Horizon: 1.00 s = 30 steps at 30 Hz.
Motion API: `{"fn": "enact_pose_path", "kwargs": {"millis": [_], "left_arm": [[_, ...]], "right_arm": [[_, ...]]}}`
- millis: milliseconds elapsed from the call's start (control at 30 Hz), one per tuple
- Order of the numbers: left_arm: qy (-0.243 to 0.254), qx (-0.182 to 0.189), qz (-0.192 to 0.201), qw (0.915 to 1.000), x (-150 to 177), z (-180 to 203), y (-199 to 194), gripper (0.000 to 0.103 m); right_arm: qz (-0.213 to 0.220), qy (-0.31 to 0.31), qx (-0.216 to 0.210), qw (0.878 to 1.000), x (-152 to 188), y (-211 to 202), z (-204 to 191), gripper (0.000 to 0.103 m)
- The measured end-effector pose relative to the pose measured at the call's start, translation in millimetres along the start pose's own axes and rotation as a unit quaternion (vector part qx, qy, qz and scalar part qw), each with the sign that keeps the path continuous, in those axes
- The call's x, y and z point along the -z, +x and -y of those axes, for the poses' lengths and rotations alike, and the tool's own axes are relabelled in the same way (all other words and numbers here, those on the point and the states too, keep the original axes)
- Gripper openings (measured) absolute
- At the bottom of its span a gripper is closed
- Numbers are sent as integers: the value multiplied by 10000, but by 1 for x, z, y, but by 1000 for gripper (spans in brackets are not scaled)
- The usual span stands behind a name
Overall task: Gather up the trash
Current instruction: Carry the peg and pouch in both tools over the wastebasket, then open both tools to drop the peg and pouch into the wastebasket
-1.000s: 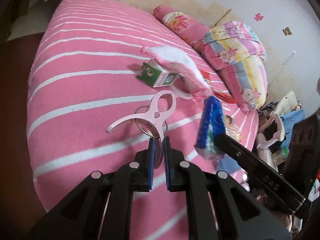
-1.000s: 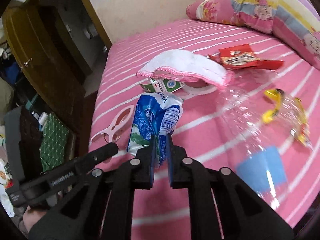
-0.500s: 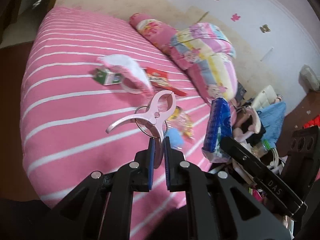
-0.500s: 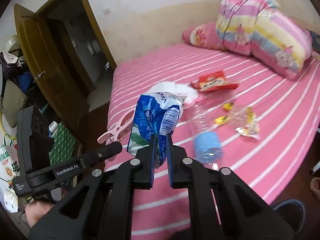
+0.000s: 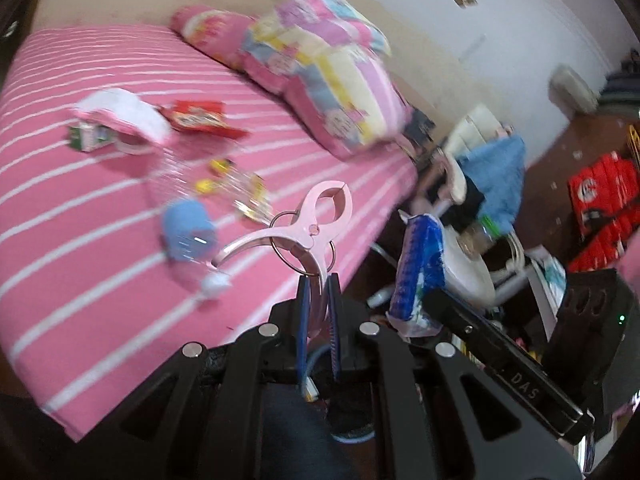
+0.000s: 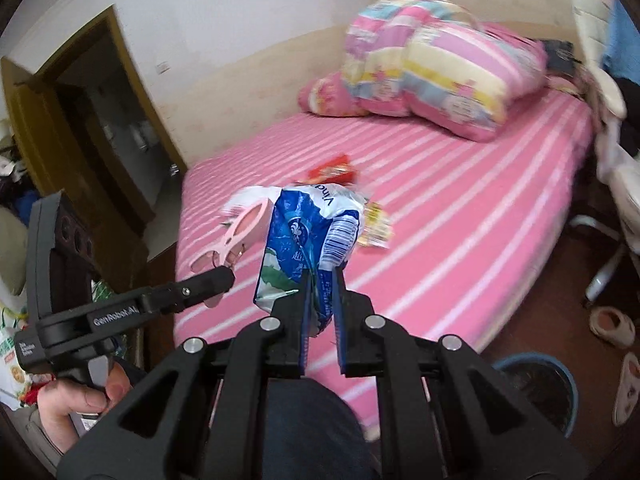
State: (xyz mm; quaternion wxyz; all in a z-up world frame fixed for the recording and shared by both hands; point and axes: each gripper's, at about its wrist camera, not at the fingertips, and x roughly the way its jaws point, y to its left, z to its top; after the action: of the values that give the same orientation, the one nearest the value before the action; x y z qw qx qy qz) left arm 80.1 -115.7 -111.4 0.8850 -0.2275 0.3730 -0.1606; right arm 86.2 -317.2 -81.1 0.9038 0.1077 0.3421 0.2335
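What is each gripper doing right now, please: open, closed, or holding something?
Left gripper: closed on the pink plastic clamp.
Right gripper: closed on the blue and white tissue packet.

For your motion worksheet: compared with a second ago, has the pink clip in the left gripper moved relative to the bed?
Yes. The pink clip, clamped in the left gripper, has drawn back from the green carton toward the bed edge.

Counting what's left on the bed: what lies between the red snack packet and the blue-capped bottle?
Left wrist view: yellow wrappers lie between red snack packet and blue-capped bottle.
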Motion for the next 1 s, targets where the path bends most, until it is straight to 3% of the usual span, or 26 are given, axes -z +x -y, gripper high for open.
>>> {"fn": "enact_pose_path", "kwargs": {"millis": [367, 667, 1000], "left_arm": [[323, 494, -1042, 9928, 43, 63, 83, 8], [598, 628, -1888, 9782, 84, 100, 160, 8], [967, 826, -2595, 9573, 125, 122, 237, 9]], "right_arm": [[-172, 661, 930, 9933, 49, -46, 106, 11], [-494, 1181, 1500, 9804, 99, -52, 171, 11], [-880, 1566, 1836, 9664, 139, -39, 214, 11]]}}
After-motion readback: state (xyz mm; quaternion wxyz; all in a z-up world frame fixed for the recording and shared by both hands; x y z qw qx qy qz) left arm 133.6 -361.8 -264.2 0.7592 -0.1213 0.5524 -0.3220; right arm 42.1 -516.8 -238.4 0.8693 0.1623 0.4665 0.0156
